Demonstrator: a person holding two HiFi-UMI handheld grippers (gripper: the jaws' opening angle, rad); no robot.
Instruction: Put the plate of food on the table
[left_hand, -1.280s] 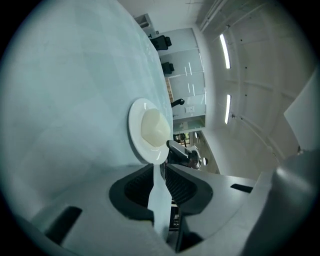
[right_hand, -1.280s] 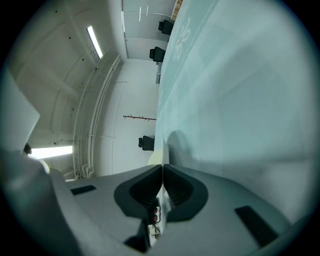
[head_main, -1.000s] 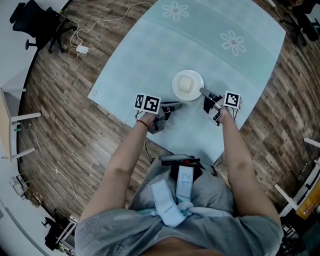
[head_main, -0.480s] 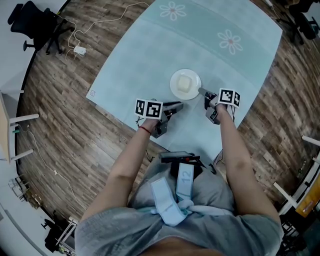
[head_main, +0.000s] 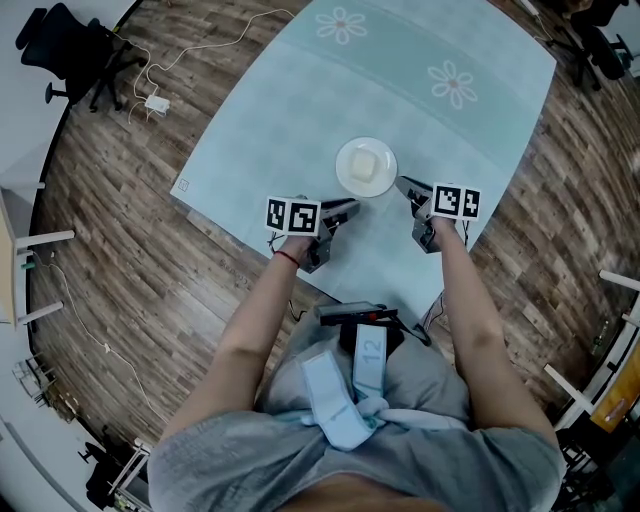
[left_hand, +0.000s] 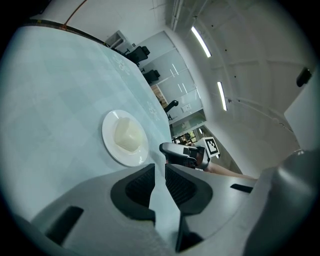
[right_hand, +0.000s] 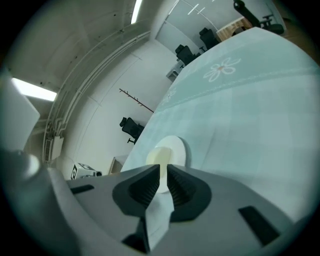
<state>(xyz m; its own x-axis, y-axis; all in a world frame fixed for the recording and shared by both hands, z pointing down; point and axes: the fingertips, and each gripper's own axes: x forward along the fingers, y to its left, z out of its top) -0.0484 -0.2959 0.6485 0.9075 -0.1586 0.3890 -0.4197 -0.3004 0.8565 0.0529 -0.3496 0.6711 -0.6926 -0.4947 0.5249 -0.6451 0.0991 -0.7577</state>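
A white round plate (head_main: 345, 170) holding a pale cream block of food (head_main: 368, 166) rests on the light blue tablecloth (head_main: 300, 100), near the table's front edge. My left gripper (head_main: 343, 208) hovers just in front and left of the plate, jaws shut with nothing between them. My right gripper (head_main: 402, 185) sits close beside the plate's right rim, jaws shut and empty. The left gripper view shows the plate (left_hand: 112, 146) lying beyond the left gripper (left_hand: 159, 172), with the right gripper (left_hand: 181, 152) further off. The right gripper view has the food (right_hand: 159, 155) straight ahead of the right gripper (right_hand: 163, 176).
Two flower prints (head_main: 341, 27) mark the cloth's far side. The wooden floor (head_main: 120, 250) surrounds the table. A black office chair (head_main: 80, 45) and a cable with an adapter (head_main: 155, 102) lie at the far left. Furniture legs (head_main: 30, 240) show at the left edge.
Almost nothing moved. The head camera shifted slightly, and both grippers keep their places next to the resting plate.
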